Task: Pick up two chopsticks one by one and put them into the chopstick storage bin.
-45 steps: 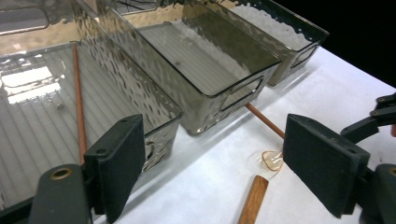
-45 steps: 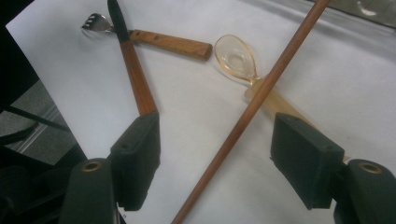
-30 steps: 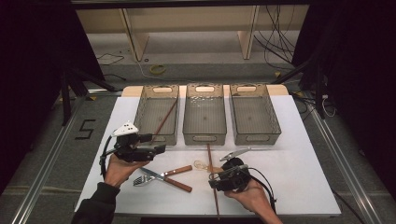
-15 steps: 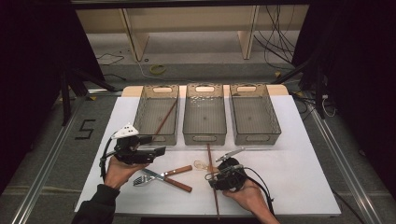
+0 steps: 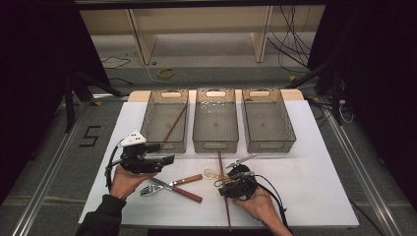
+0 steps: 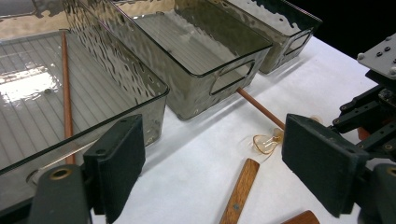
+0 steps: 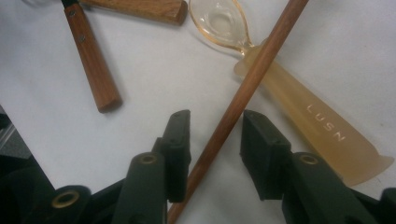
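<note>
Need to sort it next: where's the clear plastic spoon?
In the high view the clear plastic spoon lies right of centre on the white table, under the loose chopstick, beside the right gripper.

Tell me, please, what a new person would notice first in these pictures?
Most striking is the right gripper, low over the white table, its jaws just closing around a long wooden chopstick that lies across a clear amber spoon; the pads do not yet press it. Behind stand three smoky plastic bins in a row, the left one holding another chopstick.
</note>
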